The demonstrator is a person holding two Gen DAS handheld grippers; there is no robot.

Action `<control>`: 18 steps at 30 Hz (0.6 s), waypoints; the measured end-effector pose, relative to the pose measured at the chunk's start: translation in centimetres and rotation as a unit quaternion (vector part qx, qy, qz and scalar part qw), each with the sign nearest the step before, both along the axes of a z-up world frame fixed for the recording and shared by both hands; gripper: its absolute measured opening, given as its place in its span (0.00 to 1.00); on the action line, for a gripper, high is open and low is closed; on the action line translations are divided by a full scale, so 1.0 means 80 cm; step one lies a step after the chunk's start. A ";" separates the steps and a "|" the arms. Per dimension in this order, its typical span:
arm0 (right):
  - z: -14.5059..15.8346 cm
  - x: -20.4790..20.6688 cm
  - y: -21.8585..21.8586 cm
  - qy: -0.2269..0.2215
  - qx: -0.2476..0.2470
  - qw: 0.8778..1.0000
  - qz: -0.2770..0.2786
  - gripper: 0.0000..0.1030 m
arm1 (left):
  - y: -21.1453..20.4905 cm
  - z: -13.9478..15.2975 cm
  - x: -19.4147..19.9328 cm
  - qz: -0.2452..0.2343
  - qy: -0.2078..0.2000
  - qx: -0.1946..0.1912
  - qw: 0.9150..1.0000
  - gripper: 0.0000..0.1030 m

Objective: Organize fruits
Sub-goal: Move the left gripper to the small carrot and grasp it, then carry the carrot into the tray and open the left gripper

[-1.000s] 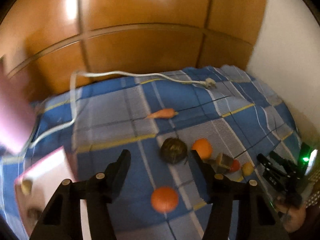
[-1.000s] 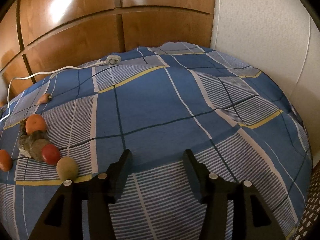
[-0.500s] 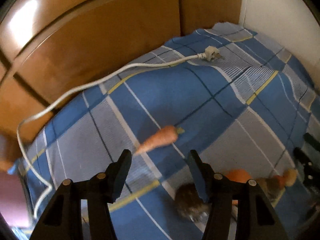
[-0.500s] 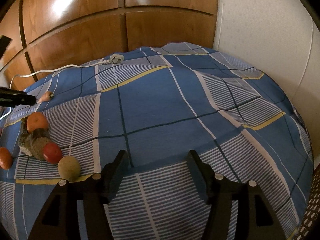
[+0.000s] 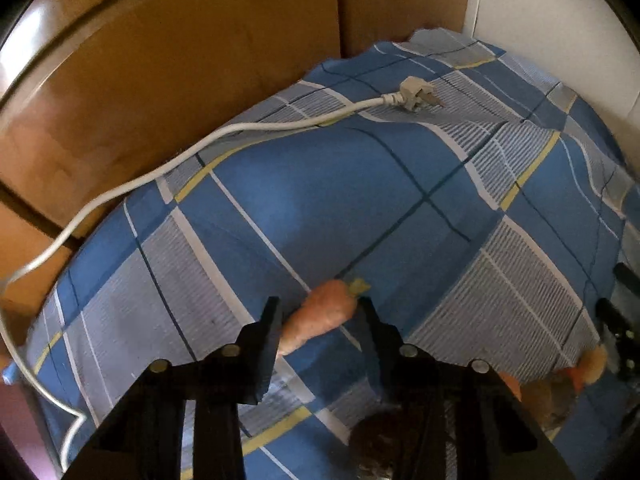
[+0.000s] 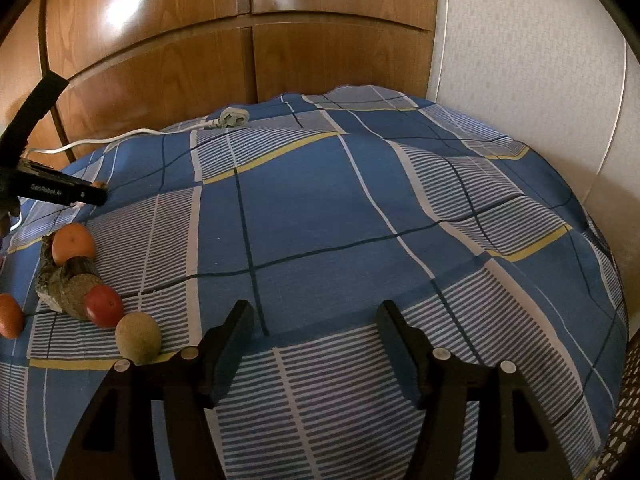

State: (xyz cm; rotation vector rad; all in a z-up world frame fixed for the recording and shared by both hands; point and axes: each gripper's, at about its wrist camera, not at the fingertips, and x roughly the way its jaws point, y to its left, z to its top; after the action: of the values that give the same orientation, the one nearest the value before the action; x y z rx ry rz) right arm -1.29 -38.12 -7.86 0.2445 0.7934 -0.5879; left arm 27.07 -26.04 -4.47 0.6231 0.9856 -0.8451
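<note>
The carrot [image 5: 320, 320] is framed between the jaws of the left gripper [image 5: 318, 324], which are closing on it — the pads appear to meet its flanks, though a firm grasp cannot be confirmed. It lies aslant on the bed [image 5: 360, 200], so the gripper is pitched steeply down and rolled to straddle it. The right gripper [image 6: 314, 320] is held low over bare bedspread, its jaws opening, nothing between them. To its left the kiwi [image 6: 138, 338], red fruit [image 6: 104, 306] and orange [image 6: 74, 244] are clustered — probably the gathering spot. Farther off, a white cable [image 5: 200, 148] is trailed toward the wardrobe [image 6: 200, 60].
</note>
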 end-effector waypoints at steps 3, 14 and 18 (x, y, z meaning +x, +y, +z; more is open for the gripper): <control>0.000 0.000 0.000 0.000 -0.001 1.000 0.000 0.64 | 0.016 0.006 -0.003 0.031 0.011 -0.014 0.999 0.36; -0.001 0.000 0.000 0.000 -0.001 1.000 0.000 0.64 | 0.115 0.073 -0.047 0.177 0.045 -0.122 0.976 0.36; 0.000 0.000 0.000 0.000 -0.001 1.000 0.000 0.64 | 0.165 0.100 -0.080 0.216 0.033 -0.151 0.964 0.36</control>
State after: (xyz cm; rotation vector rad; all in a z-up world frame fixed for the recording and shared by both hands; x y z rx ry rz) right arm -1.26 -38.11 -7.90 0.2428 0.7926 -0.5893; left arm 20.69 -12.81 3.52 0.1099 0.9800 -0.6100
